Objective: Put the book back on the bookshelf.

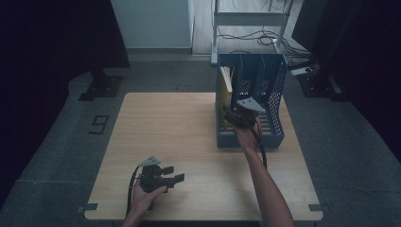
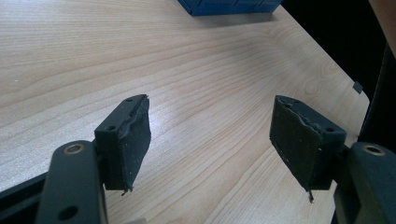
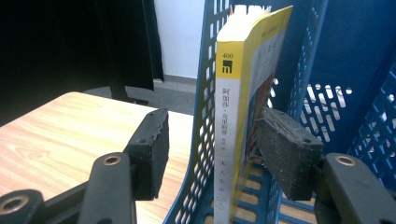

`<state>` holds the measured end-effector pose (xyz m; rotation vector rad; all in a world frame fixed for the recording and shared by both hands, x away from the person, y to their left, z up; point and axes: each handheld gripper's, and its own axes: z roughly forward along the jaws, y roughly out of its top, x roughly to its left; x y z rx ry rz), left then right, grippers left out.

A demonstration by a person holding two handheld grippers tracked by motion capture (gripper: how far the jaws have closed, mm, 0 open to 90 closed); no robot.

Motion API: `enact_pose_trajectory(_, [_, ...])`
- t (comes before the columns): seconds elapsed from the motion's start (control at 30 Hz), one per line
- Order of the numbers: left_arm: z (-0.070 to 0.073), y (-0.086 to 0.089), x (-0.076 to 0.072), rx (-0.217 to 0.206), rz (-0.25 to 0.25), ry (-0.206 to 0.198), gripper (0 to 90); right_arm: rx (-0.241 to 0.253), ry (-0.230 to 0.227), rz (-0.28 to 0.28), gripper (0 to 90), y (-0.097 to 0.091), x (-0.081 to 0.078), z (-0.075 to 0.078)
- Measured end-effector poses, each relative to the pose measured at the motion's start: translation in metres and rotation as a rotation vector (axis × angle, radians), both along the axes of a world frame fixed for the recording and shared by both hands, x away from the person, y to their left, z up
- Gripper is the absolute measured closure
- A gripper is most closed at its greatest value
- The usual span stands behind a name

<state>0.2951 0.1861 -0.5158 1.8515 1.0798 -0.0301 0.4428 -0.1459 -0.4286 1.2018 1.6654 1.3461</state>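
Observation:
A blue slotted file rack (image 1: 275,97) stands on the right half of the wooden table (image 1: 165,123). A book with a yellow and white spine (image 1: 226,81) stands upright in its leftmost slot. My right gripper (image 1: 232,115) is at that slot's front. In the right gripper view its jaws (image 3: 215,133) straddle the rack's perforated left wall (image 3: 205,70) and the book (image 3: 229,116). The left pad stays clear of the wall and the right pad sits against or just off the cover. My left gripper (image 1: 172,174) rests near the front left of the table, open and empty (image 2: 210,135).
The rack's two other slots hold nothing that I can see. A white metal stand (image 1: 250,19) and loose cables (image 1: 265,40) lie on the floor behind the table. Dark curtains hang at both sides. A corner of the rack (image 2: 224,5) shows in the left gripper view.

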Motion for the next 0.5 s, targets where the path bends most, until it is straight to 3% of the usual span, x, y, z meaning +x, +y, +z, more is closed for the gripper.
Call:
enact_pose_trajectory(0.27, [-0.003, -0.002, 0.001, 0.014, 0.001, 0.010, 29.0, -0.007, -0.025, 0.030, 44.4, -0.007, -0.024, -0.001])
enact_pose_trajectory(0.5, [-0.004, 0.001, 0.002, 0.015, 0.011, 0.008, 29.0, -0.010, -0.038, 0.093, 45.3, -0.014, -0.051, -0.003])
